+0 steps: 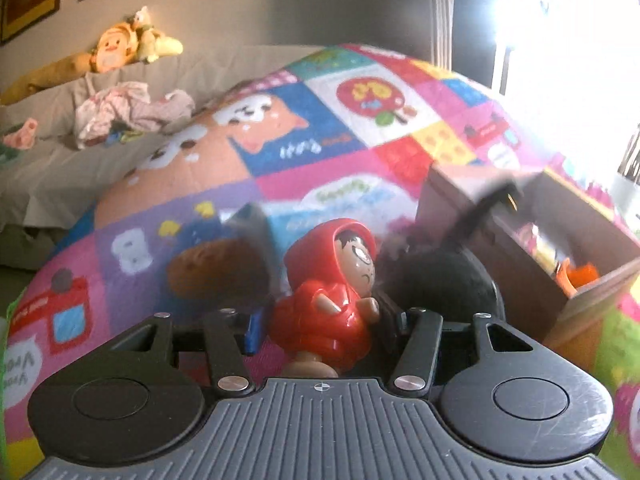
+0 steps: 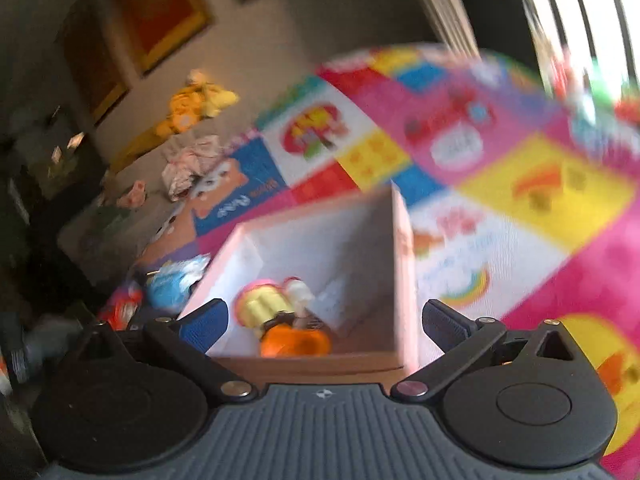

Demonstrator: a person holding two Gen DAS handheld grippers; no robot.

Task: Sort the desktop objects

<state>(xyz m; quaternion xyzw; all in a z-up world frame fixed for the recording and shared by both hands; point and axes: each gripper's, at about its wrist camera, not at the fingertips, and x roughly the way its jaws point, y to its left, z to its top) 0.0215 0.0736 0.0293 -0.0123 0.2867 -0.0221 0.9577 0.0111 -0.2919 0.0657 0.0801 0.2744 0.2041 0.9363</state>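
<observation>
Left gripper (image 1: 326, 320) clamps a red-hooded figurine (image 1: 332, 292) bound for the cardboard box (image 2: 320, 264); right gripper (image 2: 324, 320) hovers above it, fingers spread empty.

Red-hooded figure held upright; cardboard box part filled.

The red-hooded toy figure (image 1: 334, 292), glossy plastic with a tan face and feet, stands upright and is clamped between the jaws of the left gripper (image 1: 324, 320), its face turned toward three o'clock. In the left wrist view the open cardboard box (image 1: 472, 204) lies at about two o'clock from the figure, on the patchwork play mat (image 1: 280, 128). In the right wrist view the box (image 2: 320, 232) shows pale inner walls and holds an orange toy (image 2: 294, 342) at its near wall and a yellow and pink toy (image 2: 264, 306) just beyond, touching it; both are blurred.
</observation>
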